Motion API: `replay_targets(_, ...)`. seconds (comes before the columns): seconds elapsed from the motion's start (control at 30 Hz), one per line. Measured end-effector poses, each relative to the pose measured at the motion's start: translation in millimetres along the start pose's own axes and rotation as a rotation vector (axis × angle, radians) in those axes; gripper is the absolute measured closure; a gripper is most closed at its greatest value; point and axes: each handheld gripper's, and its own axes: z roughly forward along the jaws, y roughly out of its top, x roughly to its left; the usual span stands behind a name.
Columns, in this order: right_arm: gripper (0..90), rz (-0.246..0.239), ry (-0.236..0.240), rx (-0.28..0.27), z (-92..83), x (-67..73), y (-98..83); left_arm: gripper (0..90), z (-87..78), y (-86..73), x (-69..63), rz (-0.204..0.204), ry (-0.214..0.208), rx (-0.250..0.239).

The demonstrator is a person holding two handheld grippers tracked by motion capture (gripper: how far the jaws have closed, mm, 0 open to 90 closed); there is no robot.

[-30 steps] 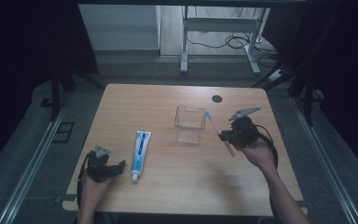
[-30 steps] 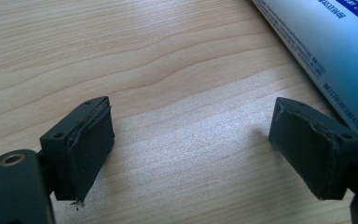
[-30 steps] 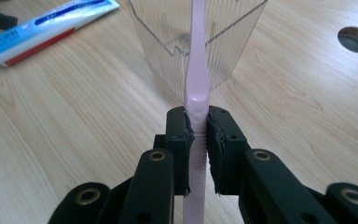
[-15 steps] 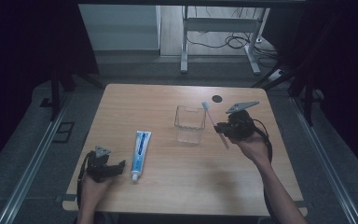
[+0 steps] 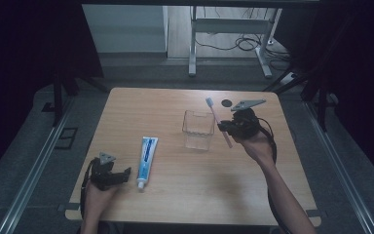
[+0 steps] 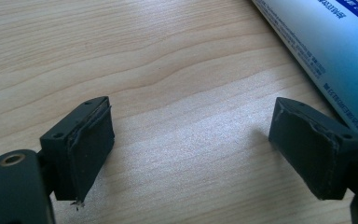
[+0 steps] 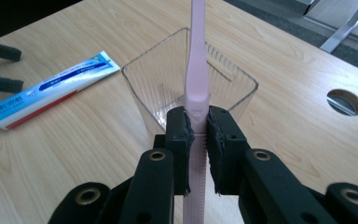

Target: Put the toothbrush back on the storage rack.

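A pink toothbrush (image 5: 218,122) (image 7: 197,79) is clamped in my right gripper (image 5: 224,127) (image 7: 197,140), which is shut on its handle and held just right of a clear square plastic cup (image 5: 197,128) (image 7: 186,84). The brush slants, its head up toward the far side above the cup's right rim. A white and blue toothpaste tube (image 5: 146,156) (image 6: 326,42) (image 7: 46,91) lies flat at the front left. My left gripper (image 5: 124,174) (image 6: 191,149) rests on the table just left of the tube, jaws wide apart over bare wood.
The wooden table (image 5: 175,195) has a round cable hole (image 5: 227,103) (image 7: 345,101) at the back right, behind my right gripper. Dark floor and metal desk legs (image 5: 193,48) lie beyond the far edge.
My right gripper has carried the toothbrush up and toward the far side, nearer the cup's right rim. The left gripper and the tube have stayed put.
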Motion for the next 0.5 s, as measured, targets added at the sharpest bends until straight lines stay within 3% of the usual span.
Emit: replay_targets(0.5,79.1,0.013,0.023,-0.066,13.8,0.6,21.5,14.0,0.0,-0.1,-0.2,-0.004,-0.001,0.000)
